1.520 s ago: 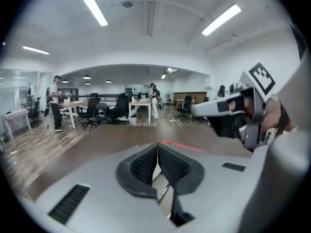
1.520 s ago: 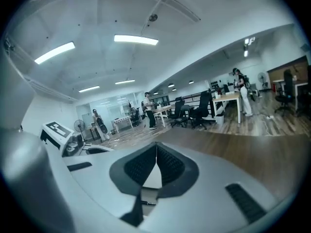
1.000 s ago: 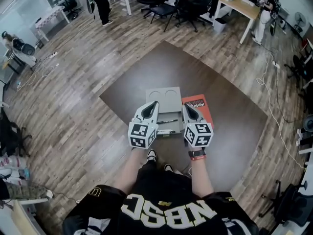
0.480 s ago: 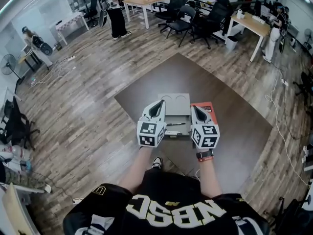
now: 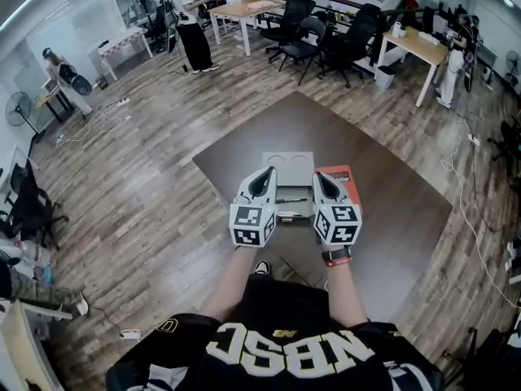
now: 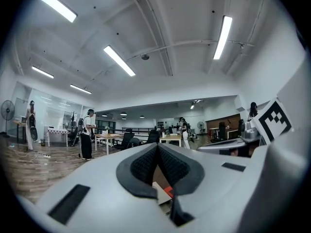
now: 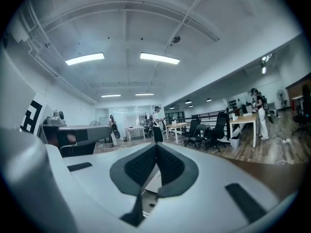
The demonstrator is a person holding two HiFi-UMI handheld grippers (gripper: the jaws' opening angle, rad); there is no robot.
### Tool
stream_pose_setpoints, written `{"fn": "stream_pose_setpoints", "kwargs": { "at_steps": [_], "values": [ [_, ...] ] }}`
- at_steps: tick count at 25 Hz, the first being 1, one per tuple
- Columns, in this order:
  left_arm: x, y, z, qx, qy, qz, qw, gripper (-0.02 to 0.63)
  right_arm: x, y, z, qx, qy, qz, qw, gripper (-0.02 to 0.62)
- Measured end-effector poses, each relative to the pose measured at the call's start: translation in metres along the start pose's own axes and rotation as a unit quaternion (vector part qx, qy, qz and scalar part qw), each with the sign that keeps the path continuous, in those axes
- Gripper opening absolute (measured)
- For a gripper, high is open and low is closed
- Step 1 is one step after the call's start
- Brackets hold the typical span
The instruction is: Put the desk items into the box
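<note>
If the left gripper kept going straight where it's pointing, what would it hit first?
Probably nothing nearby. The left gripper, jaws shut and empty, points level above the grey box; first in line seem the far-off desks and chairs, though depth is unclear.

Head view sits high on the person and looks forward and steeply down, wide-angle and far off. Shoulders are at the bottom edge, with left tongs (image 5: 264, 172) and right tongs (image 5: 316, 174) mid-frame over the dark worktop (image 5: 391, 210) and office floor all round. Left gripper view rides on the left tongs (image 6: 157, 147), close behind the jaws, tilted up so ceiling fills the top half. The other tongs' marker cube (image 6: 274, 121) is at its right edge. Right gripper view does the same on the right tongs (image 7: 156, 147), with a cube (image 7: 33, 115) at left. All three share the standing person (image 5: 193, 23), who is small in both gripper views (image 6: 87, 135) (image 7: 157, 125).
</note>
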State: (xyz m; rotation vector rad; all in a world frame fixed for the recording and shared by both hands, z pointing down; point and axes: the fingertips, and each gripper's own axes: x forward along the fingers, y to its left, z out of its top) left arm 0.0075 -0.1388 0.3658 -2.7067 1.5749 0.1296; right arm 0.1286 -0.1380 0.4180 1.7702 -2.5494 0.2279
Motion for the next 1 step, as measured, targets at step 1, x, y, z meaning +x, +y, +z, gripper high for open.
{"fn": "stream_pose_setpoints", "kwargs": {
  "at_steps": [1],
  "values": [
    [-0.0035, -0.0036, -0.0015, -0.001, -0.003, 0.000, 1.0000, 0.015, -0.0018, 0.0029, -0.0019, -0.003, 0.001, 0.003, 1.000, 0.008]
  ]
}}
